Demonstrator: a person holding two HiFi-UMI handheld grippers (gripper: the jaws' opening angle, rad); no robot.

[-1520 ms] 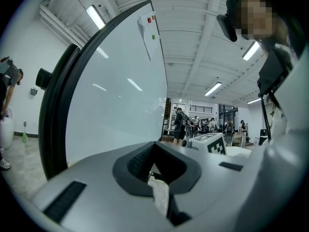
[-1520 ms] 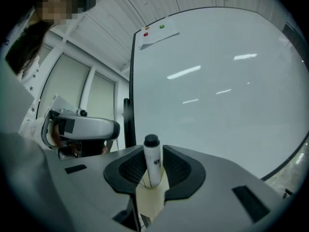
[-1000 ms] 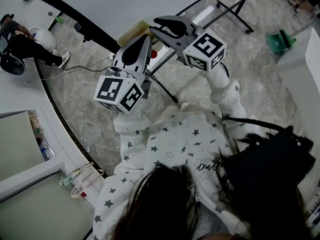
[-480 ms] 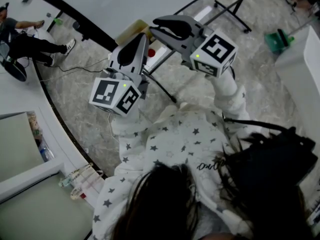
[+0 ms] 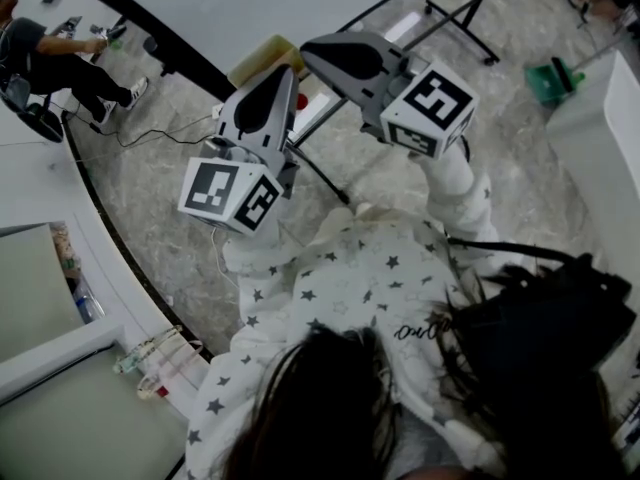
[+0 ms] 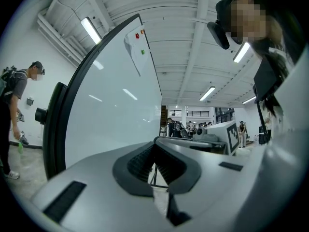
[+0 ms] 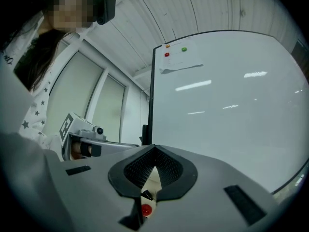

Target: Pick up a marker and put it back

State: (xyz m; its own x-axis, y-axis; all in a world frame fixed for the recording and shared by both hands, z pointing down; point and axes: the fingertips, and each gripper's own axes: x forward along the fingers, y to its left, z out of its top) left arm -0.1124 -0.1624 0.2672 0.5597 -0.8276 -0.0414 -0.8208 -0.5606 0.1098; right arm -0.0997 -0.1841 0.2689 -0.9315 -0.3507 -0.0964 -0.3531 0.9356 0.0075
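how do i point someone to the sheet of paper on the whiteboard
Find the big whiteboard filling the right gripper view. At its top left corner hangs the paper, the only sheet on the board, with a red magnet and a green magnet at its top edge.

Bright ceiling strip lights (image 6: 91, 30), glare on whiteboard (image 7: 231, 129), fisheye-warped dark edges.

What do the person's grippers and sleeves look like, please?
Both the left gripper and right gripper are grey wedge-shaped shells with black ribbed pads; each carries a white cube bearing black square markers. The sleeves are white with small dark stars.
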